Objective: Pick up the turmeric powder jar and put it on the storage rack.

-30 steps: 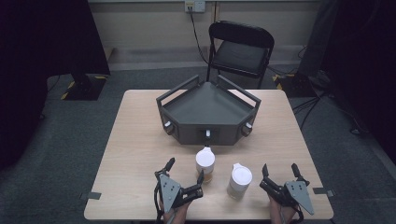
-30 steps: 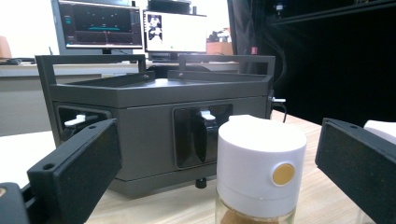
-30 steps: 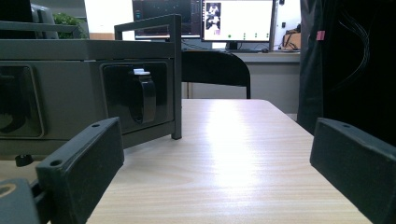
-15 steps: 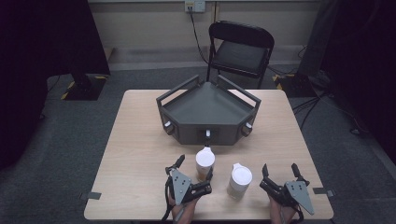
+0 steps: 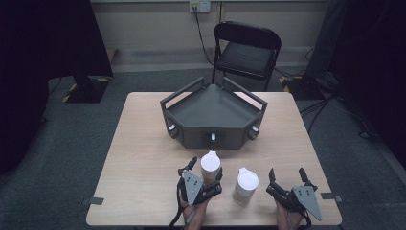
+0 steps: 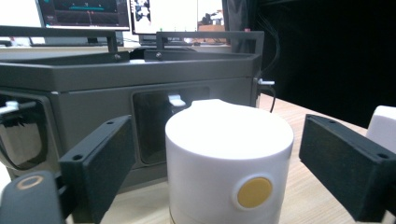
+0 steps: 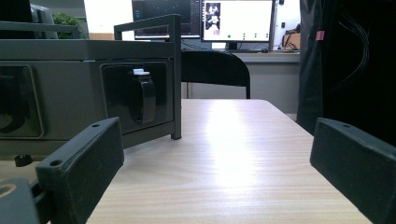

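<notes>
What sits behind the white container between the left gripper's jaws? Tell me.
Right behind the white container stands the grey tray unit, its front window and clip visible. The container hides the unit's lower front.

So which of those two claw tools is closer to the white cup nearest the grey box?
Left. The left gripper has its open jaws either side of that cup; the right gripper sits off to its right, beyond the other cup.

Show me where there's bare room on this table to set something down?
The table's left side, beside the grey tray, is bare, as is the right strip between the tray and the right gripper. The front middle is crowded: two white cups stand there, the left gripper around one.
</notes>
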Demonstrator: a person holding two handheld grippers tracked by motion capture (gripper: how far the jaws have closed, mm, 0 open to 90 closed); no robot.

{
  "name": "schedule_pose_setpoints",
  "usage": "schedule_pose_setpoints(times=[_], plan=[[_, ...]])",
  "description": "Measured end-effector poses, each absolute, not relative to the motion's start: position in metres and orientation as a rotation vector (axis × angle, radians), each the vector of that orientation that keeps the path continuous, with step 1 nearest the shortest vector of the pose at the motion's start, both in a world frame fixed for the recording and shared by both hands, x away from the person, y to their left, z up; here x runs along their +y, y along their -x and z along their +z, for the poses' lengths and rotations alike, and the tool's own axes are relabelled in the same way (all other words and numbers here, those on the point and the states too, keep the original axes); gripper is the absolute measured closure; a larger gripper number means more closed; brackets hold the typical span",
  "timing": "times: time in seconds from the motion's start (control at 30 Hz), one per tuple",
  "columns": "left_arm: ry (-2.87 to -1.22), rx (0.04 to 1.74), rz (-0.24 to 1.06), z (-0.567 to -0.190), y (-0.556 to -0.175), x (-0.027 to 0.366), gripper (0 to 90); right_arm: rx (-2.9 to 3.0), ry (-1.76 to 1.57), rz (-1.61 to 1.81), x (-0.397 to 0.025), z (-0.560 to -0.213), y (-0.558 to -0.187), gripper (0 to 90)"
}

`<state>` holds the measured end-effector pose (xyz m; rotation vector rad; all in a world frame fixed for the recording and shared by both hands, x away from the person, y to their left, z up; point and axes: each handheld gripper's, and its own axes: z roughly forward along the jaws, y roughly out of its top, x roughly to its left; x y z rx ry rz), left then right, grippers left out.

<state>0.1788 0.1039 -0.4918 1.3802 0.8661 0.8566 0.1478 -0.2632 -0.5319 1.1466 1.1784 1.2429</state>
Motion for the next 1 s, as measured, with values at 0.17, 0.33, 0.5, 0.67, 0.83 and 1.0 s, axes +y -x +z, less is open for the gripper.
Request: schedule_pose_setpoints(times=[0.17,0.33,0.5,0.67,0.83,1.0], plan=[[-1.41,0.87,0.834,-0.4886,-0.1857,0.104,15.6,1.178,-1.147,1.243,-0.2632,-0.532,-0.1478,1.4],[-1.391,0.887,0.828,-0.4917,-0.1873,0.1022,19.3,1.178,-1.147,1.243,-0.2632,-0.5319,-0.1478,1.4],[-1.392,0.891,0.812,-0.4937,-0.1884,0.1024,22.0,1.179,-1.147,1.243,-0.2633,-0.5319,-0.1478,1.3],[-1.396,0.894,0.804,-0.4963,-0.1893,0.1013,26.0,1.179,-1.147,1.244,-0.2633,-0.5319,-0.1478,1.4],[-1.399,0.882,0.826,-0.4975,-0.1874,0.0992,29.5,1.179,-1.146,1.244,-0.2634,-0.5319,-0.1478,1.4],[-1.402,0.878,0.838,-0.4978,-0.1871,0.0981,30.1,1.179,-1.146,1.244,-0.2633,-0.5319,-0.1478,1.3]])
